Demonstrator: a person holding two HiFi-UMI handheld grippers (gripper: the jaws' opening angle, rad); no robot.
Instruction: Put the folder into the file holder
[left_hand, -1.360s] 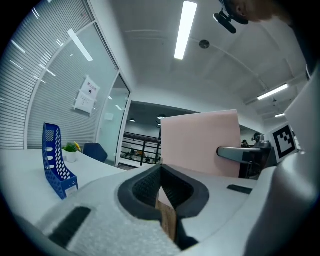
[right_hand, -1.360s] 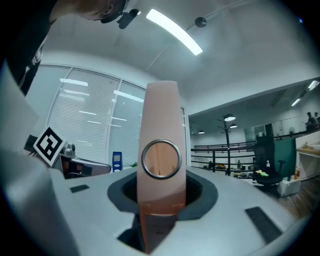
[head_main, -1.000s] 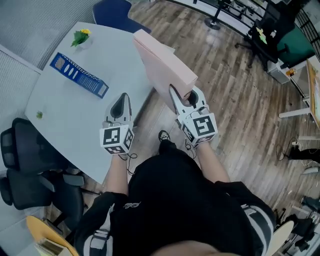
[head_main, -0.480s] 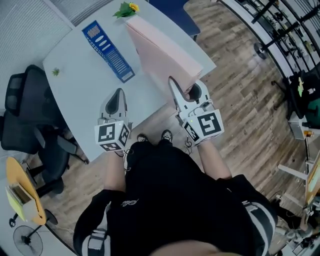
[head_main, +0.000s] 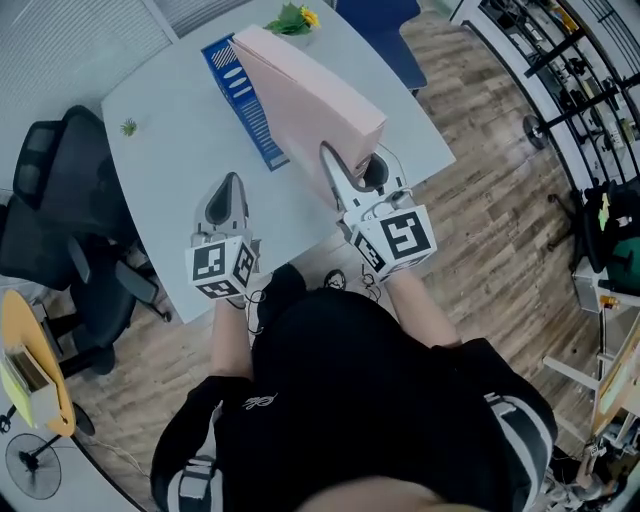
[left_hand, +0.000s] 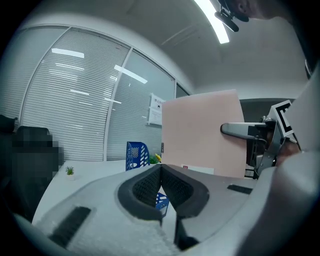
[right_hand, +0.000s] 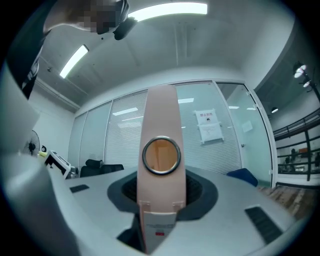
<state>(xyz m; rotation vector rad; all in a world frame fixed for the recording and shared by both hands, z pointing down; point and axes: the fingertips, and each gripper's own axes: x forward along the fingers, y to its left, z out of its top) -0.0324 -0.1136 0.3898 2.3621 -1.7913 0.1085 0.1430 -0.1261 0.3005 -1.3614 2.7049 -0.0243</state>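
A thick pink folder (head_main: 305, 105) with a ring hole in its spine (right_hand: 161, 155) is held up above the white table (head_main: 170, 150). My right gripper (head_main: 350, 180) is shut on its spine end, pads pressing both sides. The blue file holder (head_main: 243, 105) lies on the table just behind and left of the folder; part of it is hidden by the folder. It also shows in the left gripper view as a blue file holder (left_hand: 136, 156). My left gripper (head_main: 226, 192) is shut with nothing in it, over the table's near part, left of the folder (left_hand: 200, 135).
A small yellow-flowered plant (head_main: 293, 17) stands at the table's far edge, and a tiny green plant (head_main: 128, 127) at its left. Black office chairs (head_main: 60, 200) stand left of the table, a blue chair (head_main: 385, 35) at the far right. Wooden floor lies to the right.
The view has swung so the table sits more under my grippers. The folder in my right gripper now overlaps the blue file holder, which has come closer. Both grippers keep their states.
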